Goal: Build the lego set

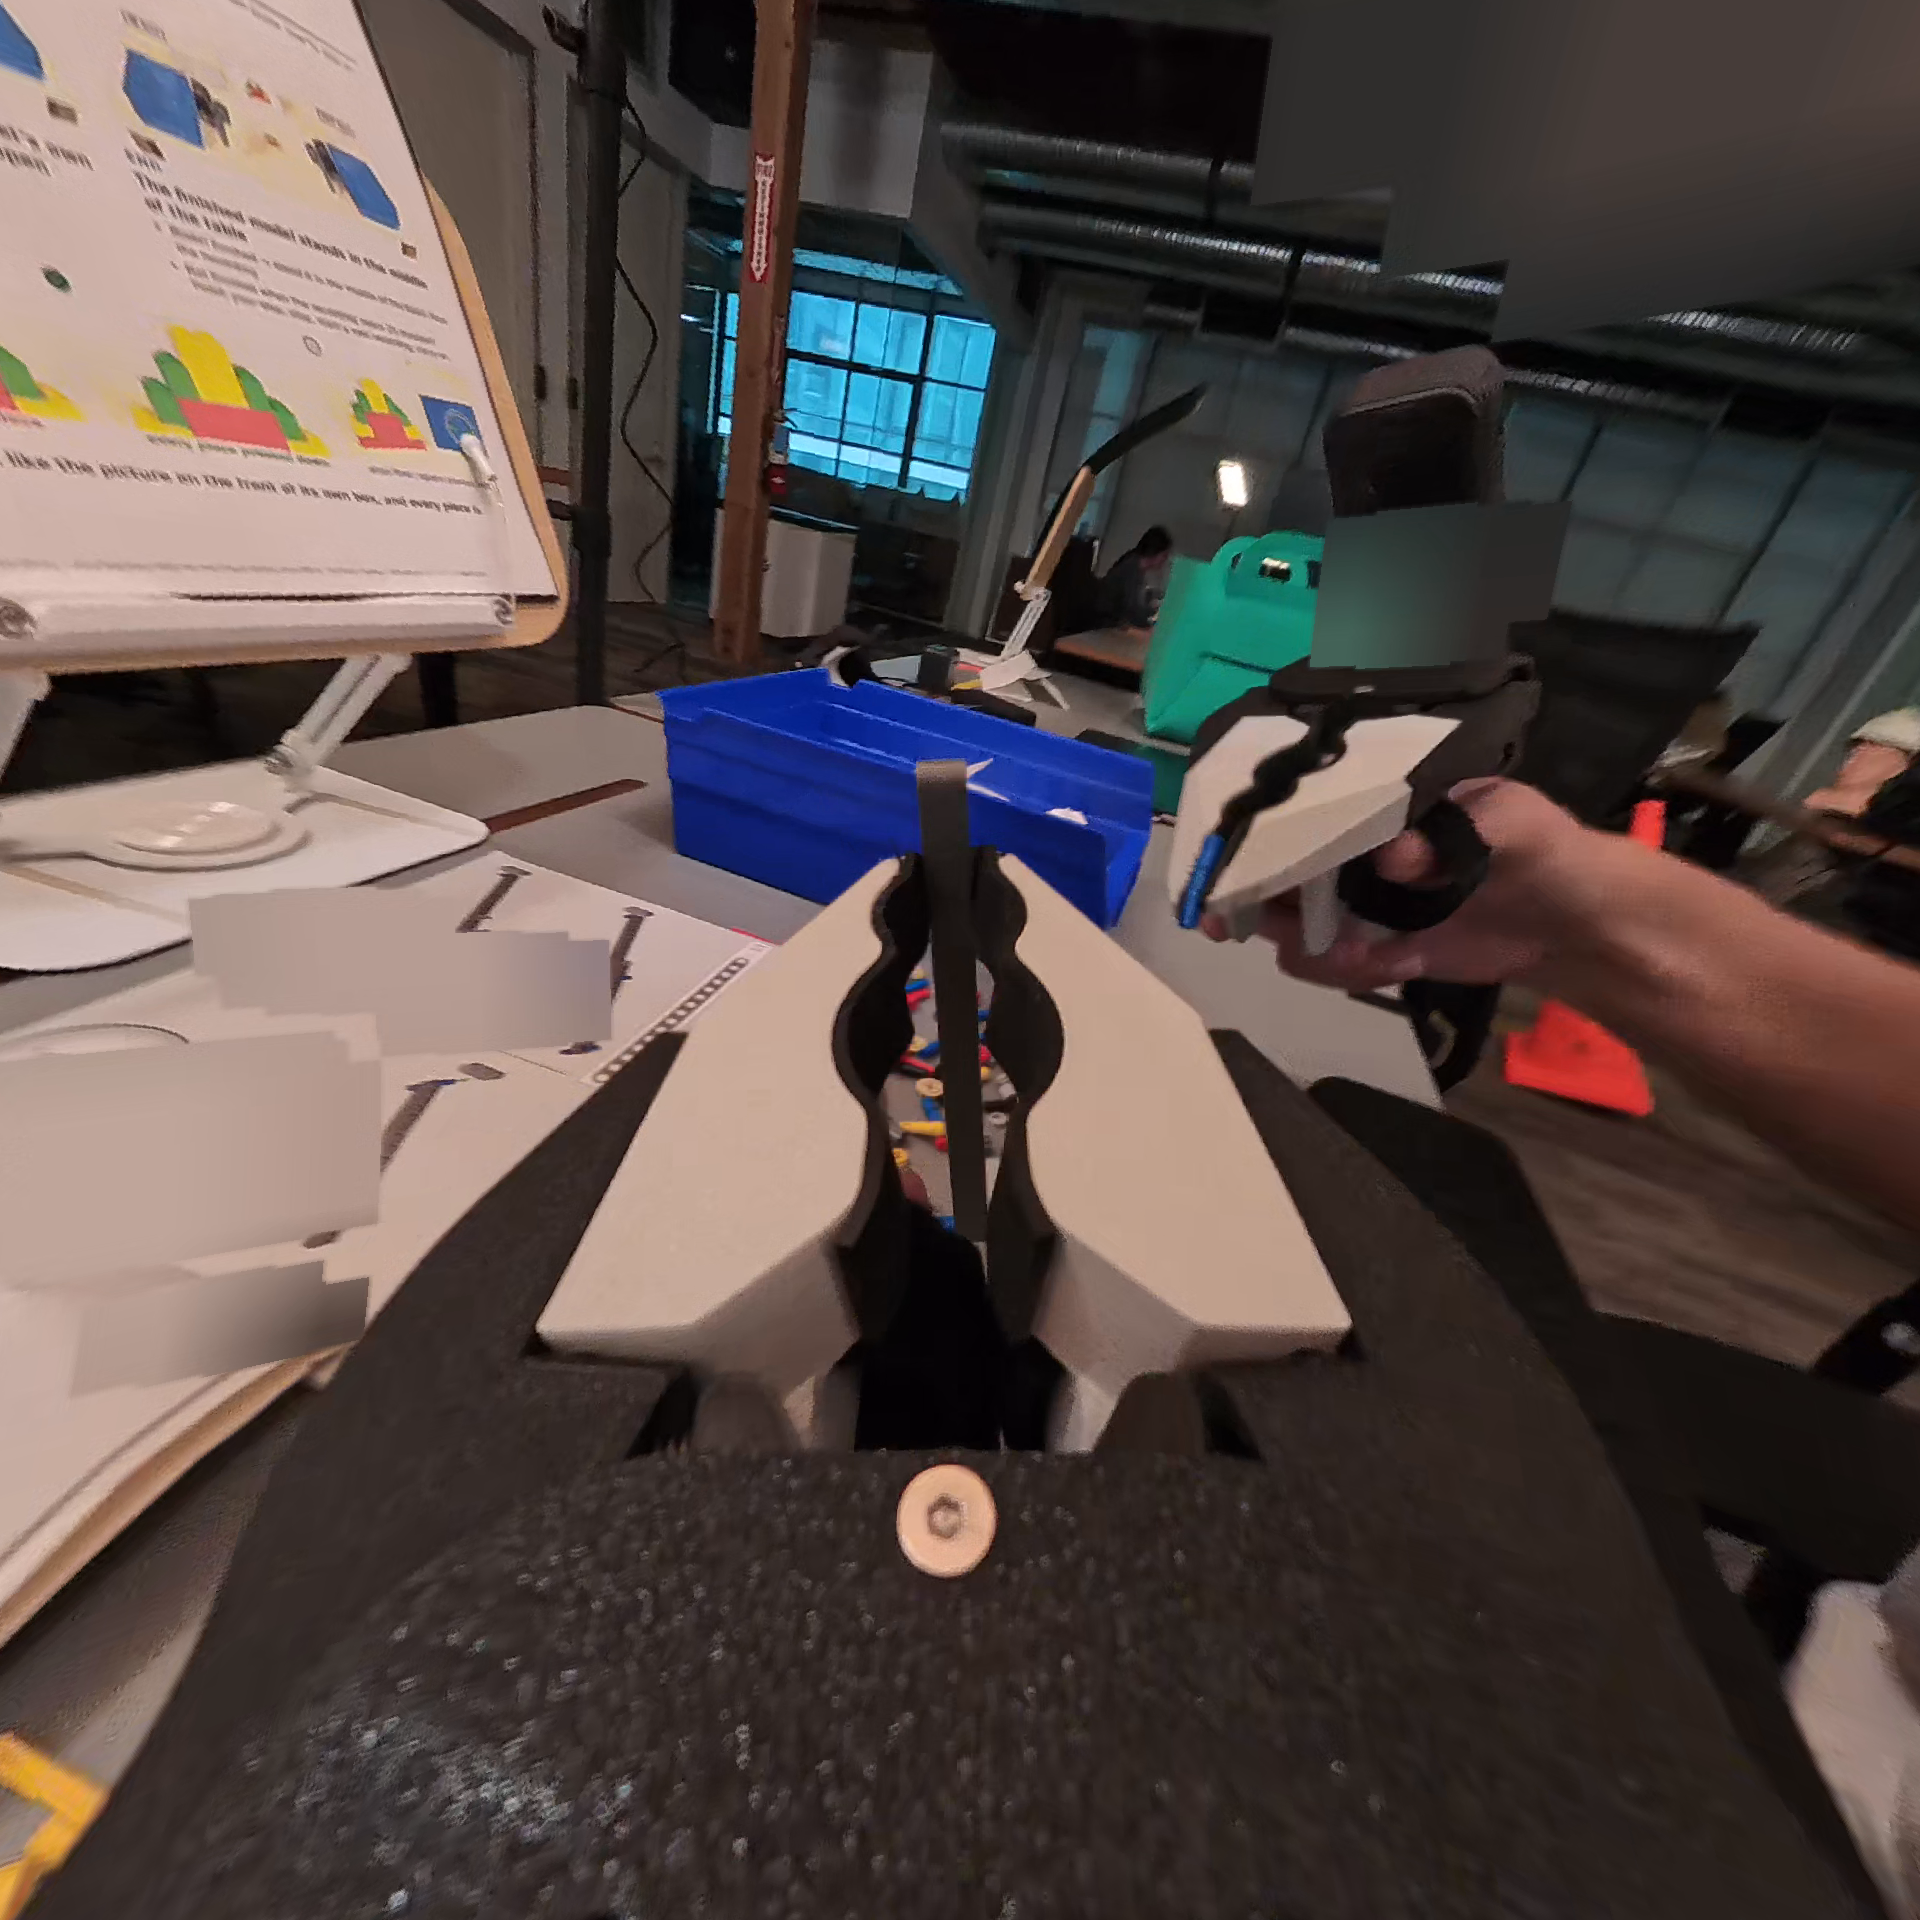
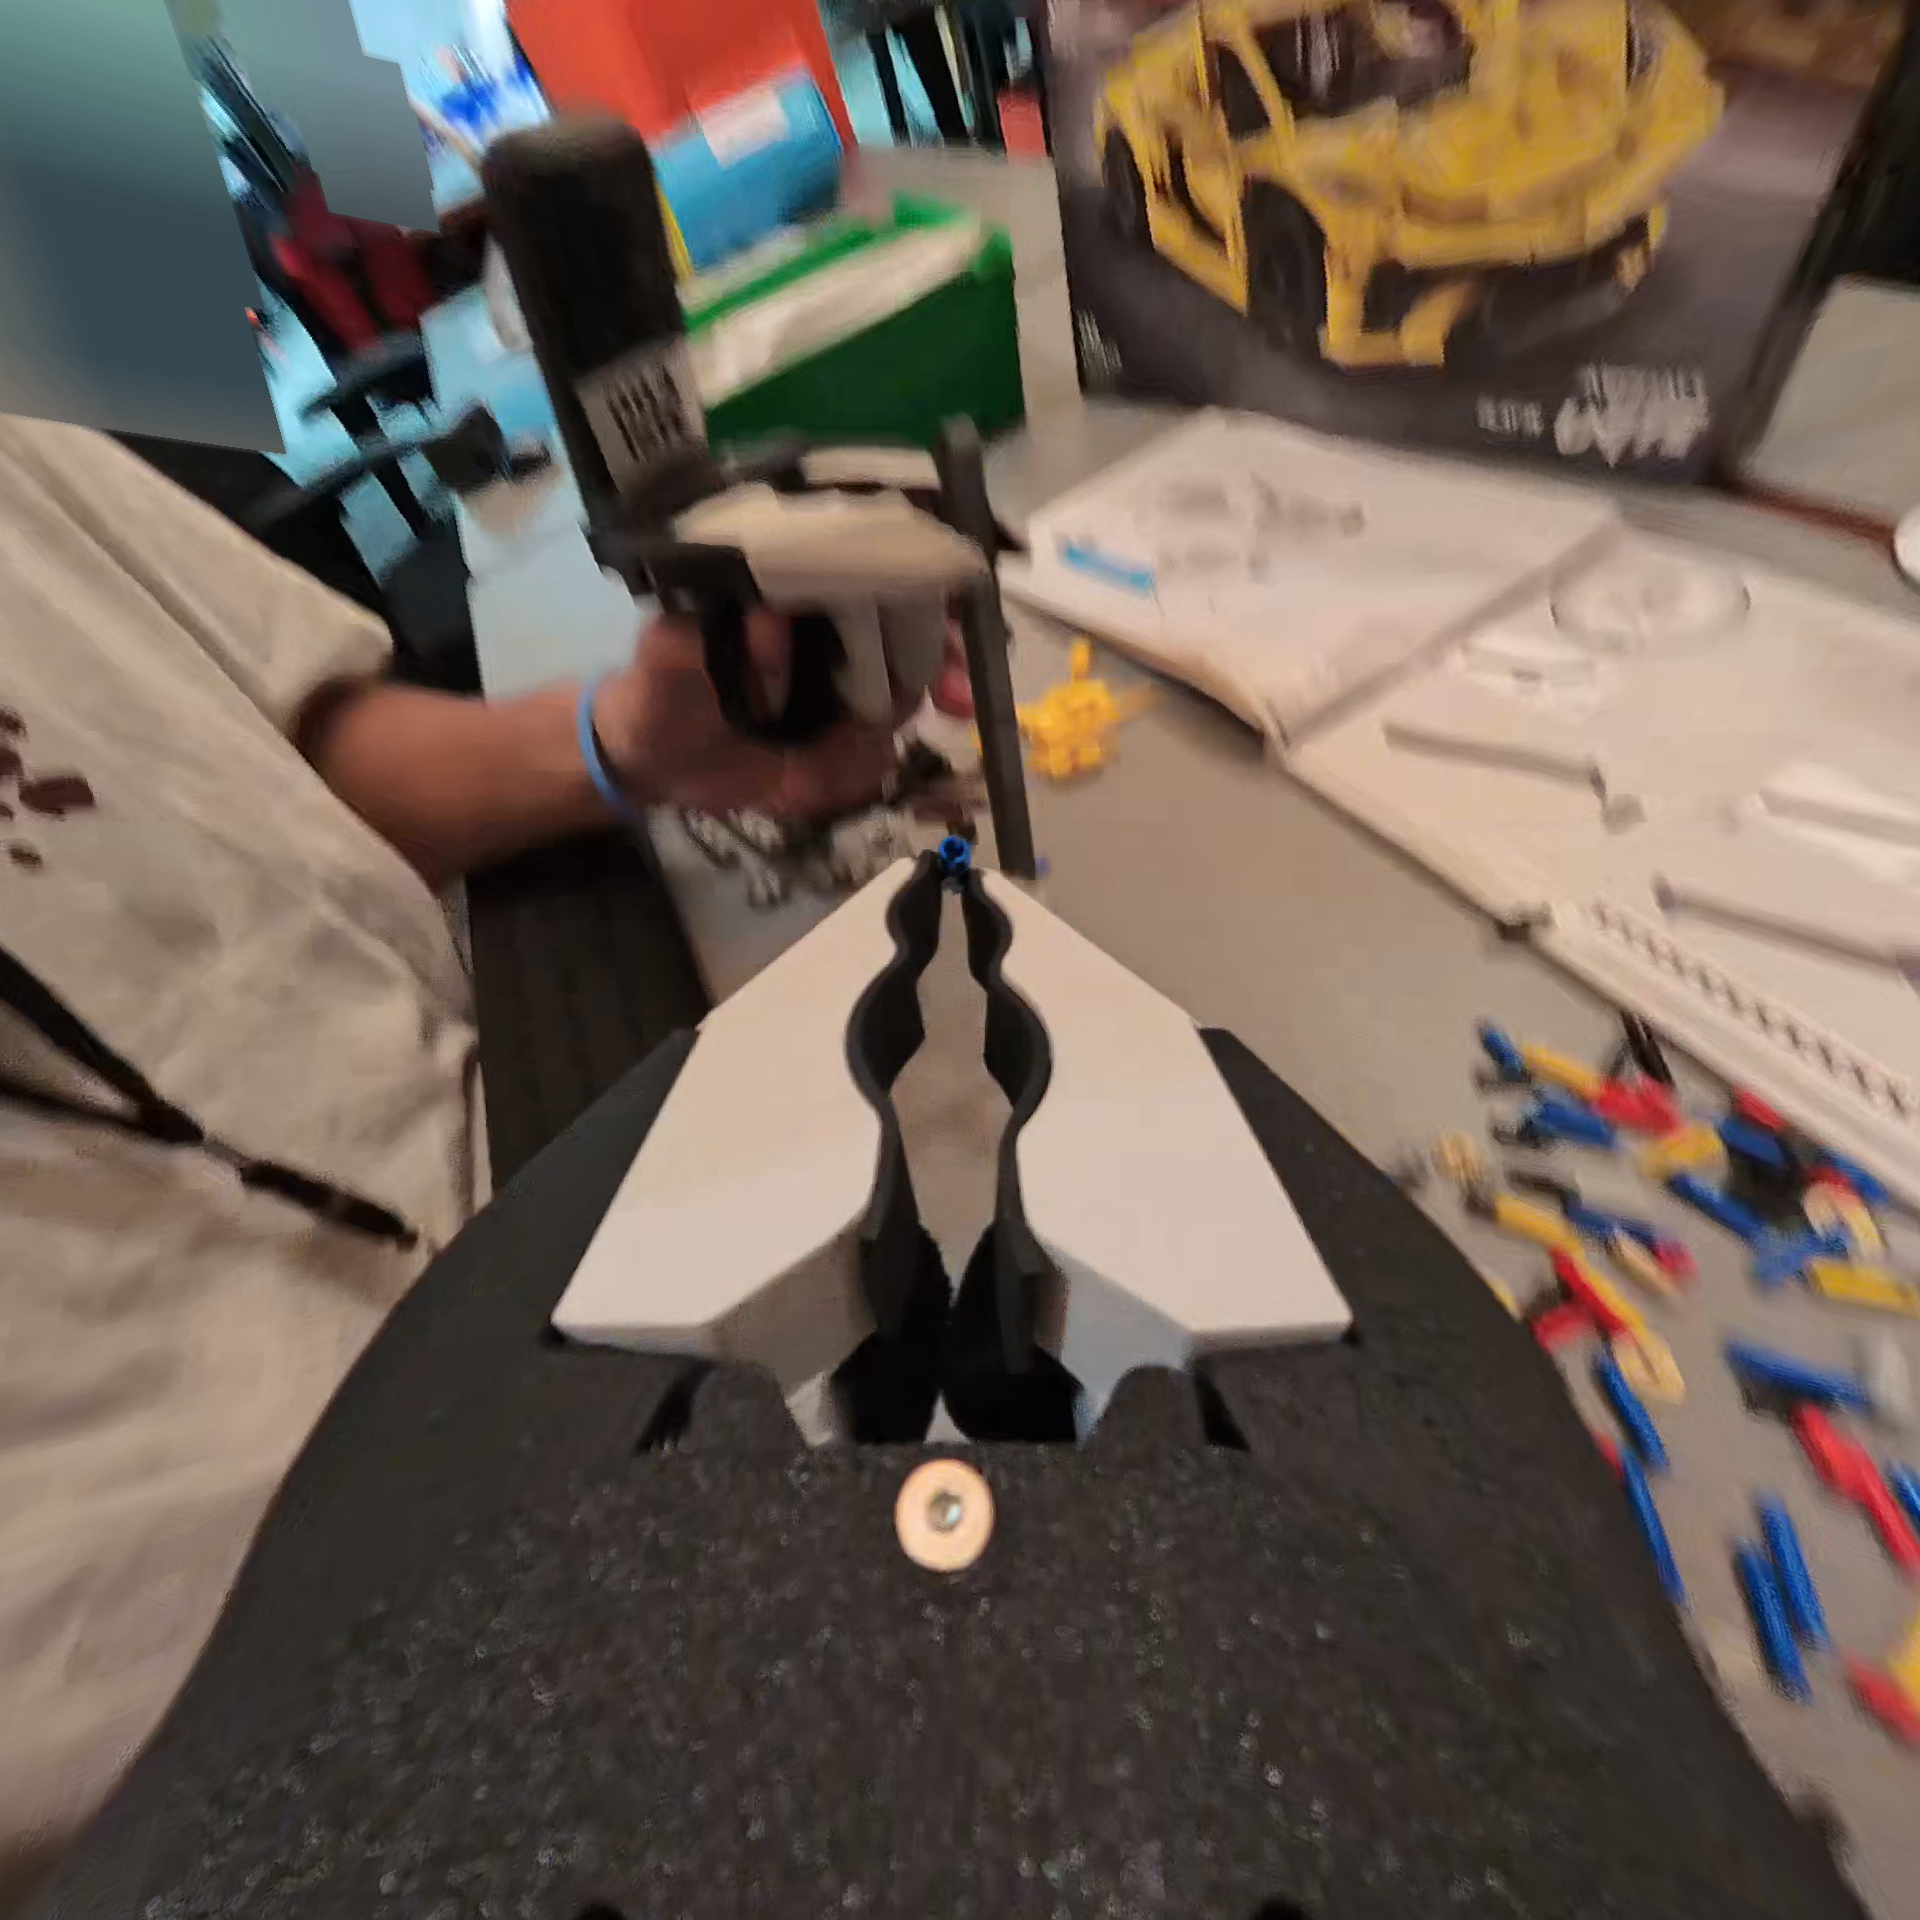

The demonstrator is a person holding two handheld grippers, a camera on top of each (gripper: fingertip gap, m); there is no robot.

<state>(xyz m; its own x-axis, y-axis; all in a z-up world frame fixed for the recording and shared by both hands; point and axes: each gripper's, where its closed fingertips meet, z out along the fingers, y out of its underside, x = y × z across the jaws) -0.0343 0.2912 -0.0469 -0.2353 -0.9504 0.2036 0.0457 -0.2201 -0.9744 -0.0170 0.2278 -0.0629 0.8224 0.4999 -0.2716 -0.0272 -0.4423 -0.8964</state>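
Note:
My left gripper [image 1: 948,868] is shut on a long black lego beam [image 1: 954,997] that stands upright between its jaws, above the table. The right wrist view shows the same gripper [image 2: 961,561] and beam [image 2: 992,675] at the upper middle, in a hand. My right gripper [image 2: 951,871] is shut on a small blue pin [image 2: 952,854] at its fingertips. The left wrist view shows it [image 1: 1205,894] at the right, held in a hand, with the blue pin [image 1: 1197,881] at its tip, apart from the beam. Loose blue, red and yellow pins [image 2: 1704,1247] lie on the table at the right.
A blue bin [image 1: 894,790] stands behind the left gripper. An instruction sheet on a stand [image 1: 239,312] is at the upper left, open booklets [image 2: 1455,665] lie on the table. A set box with a yellow car [image 2: 1403,208] and a green box [image 2: 862,343] stand at the back. A yellow part [image 2: 1070,717] lies near the beam. My right fingertips sit around 8 cm from my left ones.

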